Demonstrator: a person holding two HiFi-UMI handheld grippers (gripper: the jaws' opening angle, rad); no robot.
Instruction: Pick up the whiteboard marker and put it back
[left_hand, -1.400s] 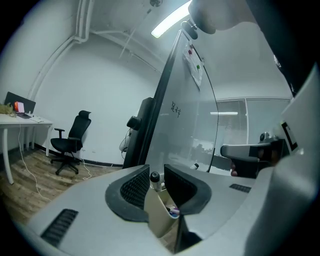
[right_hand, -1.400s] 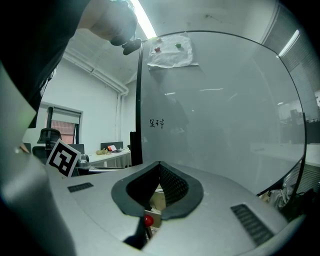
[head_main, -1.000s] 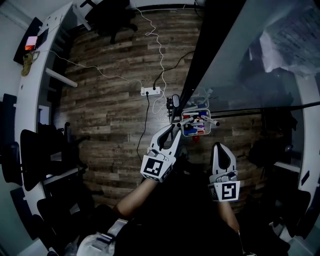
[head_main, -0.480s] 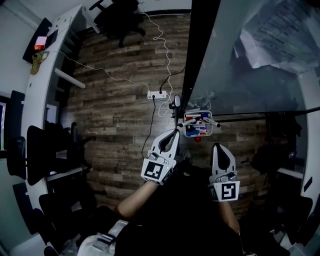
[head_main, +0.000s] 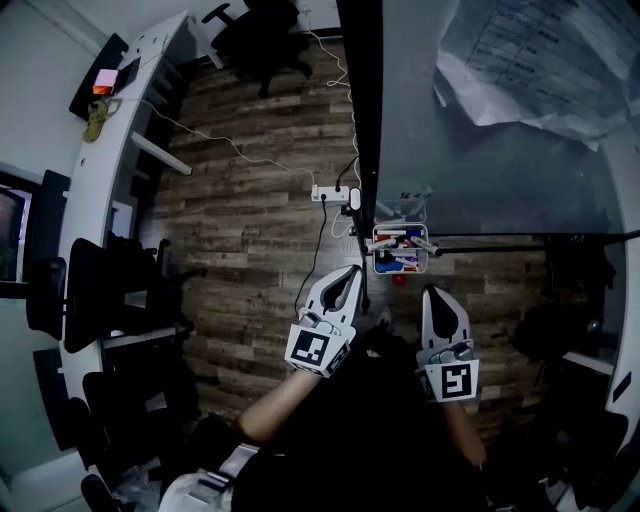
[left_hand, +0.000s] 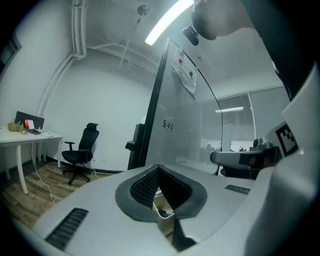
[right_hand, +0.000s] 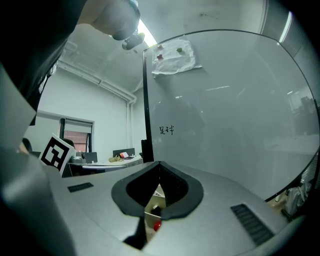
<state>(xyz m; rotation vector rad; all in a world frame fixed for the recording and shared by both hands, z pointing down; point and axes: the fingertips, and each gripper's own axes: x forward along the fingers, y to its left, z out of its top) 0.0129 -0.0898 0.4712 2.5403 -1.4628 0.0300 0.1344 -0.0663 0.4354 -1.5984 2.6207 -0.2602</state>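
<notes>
**Step in hand (judged):** between grasps. No whiteboard marker is held, so either the pick-up is not yet begun or the return is done.

**Whiteboard markers** (head_main: 402, 242): several, lying together in the small white tray (head_main: 376, 258) at the foot of the whiteboard (head_main: 480, 150), just ahead of both grippers.

**Next move (judged):** if picking up, part one gripper's jaws, reach forward into the tray and single out one marker from its neighbours.

**Left gripper** (head_main: 351, 274): the jaws have just been closing and meet with nothing between them. It is aimed about level at the tray, short of it, touching nothing.

**Right gripper** (head_main: 437, 294): jaws together and empty, beside the left gripper and clear of the tray.

**Small red item** (head_main: 399, 279): below the tray; I cannot tell what it is.
</notes>
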